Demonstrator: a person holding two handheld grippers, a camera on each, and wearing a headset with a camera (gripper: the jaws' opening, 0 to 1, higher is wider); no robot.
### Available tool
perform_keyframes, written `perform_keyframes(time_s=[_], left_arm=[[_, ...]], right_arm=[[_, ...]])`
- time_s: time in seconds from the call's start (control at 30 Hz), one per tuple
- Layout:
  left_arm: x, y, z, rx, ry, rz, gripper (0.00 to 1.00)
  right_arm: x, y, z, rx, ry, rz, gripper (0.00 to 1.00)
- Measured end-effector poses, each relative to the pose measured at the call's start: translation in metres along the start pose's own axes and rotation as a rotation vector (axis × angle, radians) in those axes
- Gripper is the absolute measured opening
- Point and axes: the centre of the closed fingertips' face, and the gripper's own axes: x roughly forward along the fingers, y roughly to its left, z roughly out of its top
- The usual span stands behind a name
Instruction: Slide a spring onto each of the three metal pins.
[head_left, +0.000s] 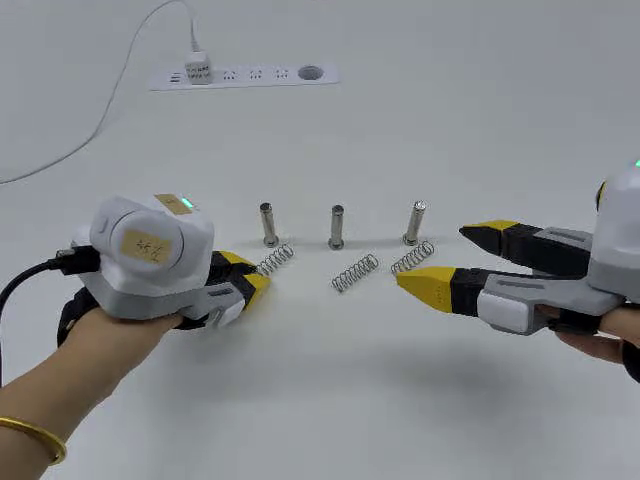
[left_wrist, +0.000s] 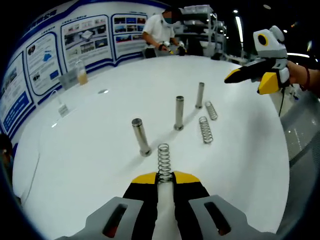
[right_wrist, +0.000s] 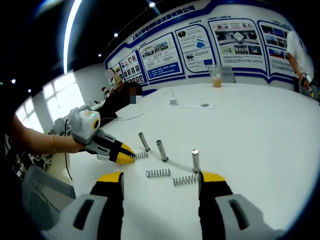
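Three metal pins stand upright in a row: left pin (head_left: 268, 224), middle pin (head_left: 337, 227), right pin (head_left: 415, 222). In front of each lies a spring on the white table: left spring (head_left: 275, 259), middle spring (head_left: 355, 273), right spring (head_left: 412, 257). My left gripper (head_left: 252, 283) has its jaws drawn in on the near end of the left spring (left_wrist: 163, 157), which points toward the nearest pin (left_wrist: 140, 136). My right gripper (head_left: 437, 256) is open, its jaws either side of the right spring's end, and the right spring (right_wrist: 186, 179) lies just ahead of its tips (right_wrist: 162, 176).
A white power strip (head_left: 245, 75) with a plugged-in cable lies at the table's far edge. A person stands at the table's far side (left_wrist: 161, 30). A cup (right_wrist: 216, 77) sits far off on the table.
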Motion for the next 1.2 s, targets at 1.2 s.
perform_keyframes(time_s=[1.2], left_arm=[[-0.047,-0.039,0.042,-0.012,-0.164,-0.013,0.1]], right_arm=[[0.004,0.031,0.027,0.154,-0.109,0.105,0.53]])
